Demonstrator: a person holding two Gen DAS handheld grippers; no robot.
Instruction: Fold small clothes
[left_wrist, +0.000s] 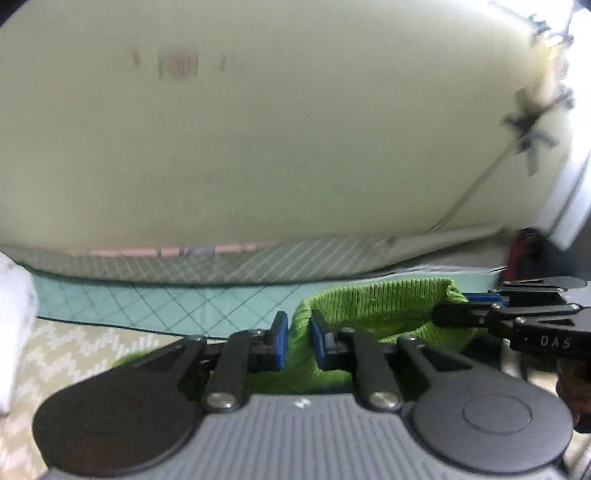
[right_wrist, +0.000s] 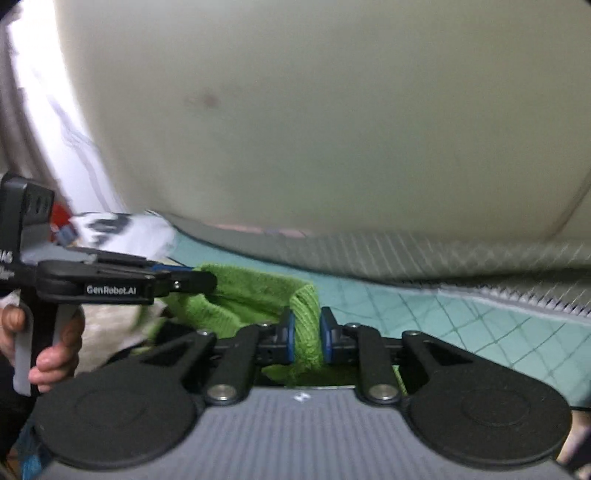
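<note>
Two grippers pinch one ribbed bright-green knitted garment (left_wrist: 373, 310) above a teal quilted cover (left_wrist: 147, 301).

The left gripper (left_wrist: 298, 341) clamps a fold at 6 o'clock in its view; the right gripper (right_wrist: 307, 338) clamps the cuff likewise, its partner entering from 9 o'clock, trigger squeezed by a hand (right_wrist: 48, 343).

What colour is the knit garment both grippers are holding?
Bright green garment, clearest in the left wrist view.
</note>
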